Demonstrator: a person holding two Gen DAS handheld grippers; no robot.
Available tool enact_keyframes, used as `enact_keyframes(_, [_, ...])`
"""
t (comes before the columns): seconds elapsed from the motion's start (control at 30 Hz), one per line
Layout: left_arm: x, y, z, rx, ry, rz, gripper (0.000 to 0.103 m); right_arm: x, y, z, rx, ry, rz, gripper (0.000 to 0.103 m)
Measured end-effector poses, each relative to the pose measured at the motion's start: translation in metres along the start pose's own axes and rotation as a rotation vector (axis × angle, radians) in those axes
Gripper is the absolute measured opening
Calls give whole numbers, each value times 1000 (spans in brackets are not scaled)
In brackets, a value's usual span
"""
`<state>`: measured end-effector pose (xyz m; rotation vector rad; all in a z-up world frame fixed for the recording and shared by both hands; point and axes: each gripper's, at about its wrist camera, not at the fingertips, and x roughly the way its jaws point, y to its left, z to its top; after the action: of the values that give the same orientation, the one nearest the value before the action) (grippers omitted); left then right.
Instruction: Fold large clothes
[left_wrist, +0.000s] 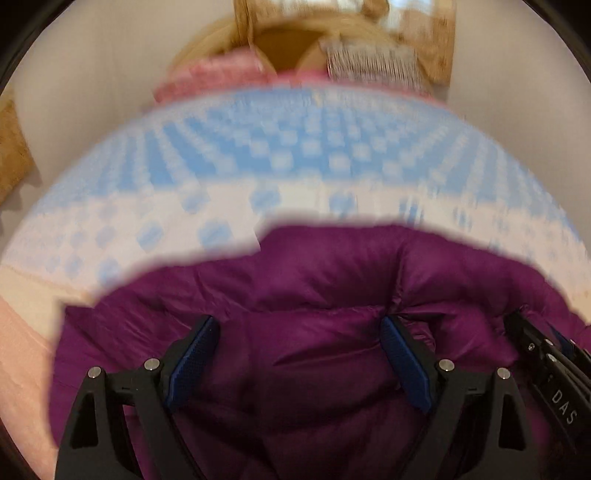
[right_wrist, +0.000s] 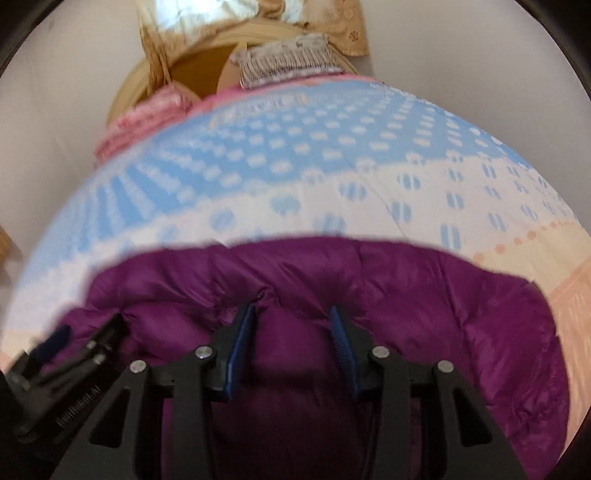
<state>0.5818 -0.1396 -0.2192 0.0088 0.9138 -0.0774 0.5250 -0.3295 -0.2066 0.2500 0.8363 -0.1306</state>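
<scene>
Purple and puffy, the quilted down jacket (left_wrist: 314, 350) lies bunched on the blue-and-white patterned bedspread (left_wrist: 295, 155) right below both your tools, with a headboard of pale wood (right_wrist: 155, 77) and a pink pillow (right_wrist: 147, 114) beyond it at the far end. Your left gripper (left_wrist: 299, 332) stands wide apart over the jacket, its blue pads (left_wrist: 195, 354) clear of the fabric with only a swell of it between them. Your right gripper (right_wrist: 293, 321) sits just beside it, jaws partly apart around a ridge of the jacket, and you are not pinching it as far as the view shows.
</scene>
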Motion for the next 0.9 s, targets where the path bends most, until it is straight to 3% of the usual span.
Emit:
enact_keyframes(0.07, [0,4,-2,-32,-13,-28,92,-3,-5,-2,11,-18,6,46])
enact_keyframes(0.47, [9,-8,-3,19,12,43,100,11,15,-3,-75,-7,-83,51])
enact_keyframes(0.77, [11,-8,-2,19,18,44,101,14,19,-3,-99,5,-103,54])
enact_keyframes(0.9, [6,-4,13,39,111,21,101,2,18,4,-135,52,-73,56])
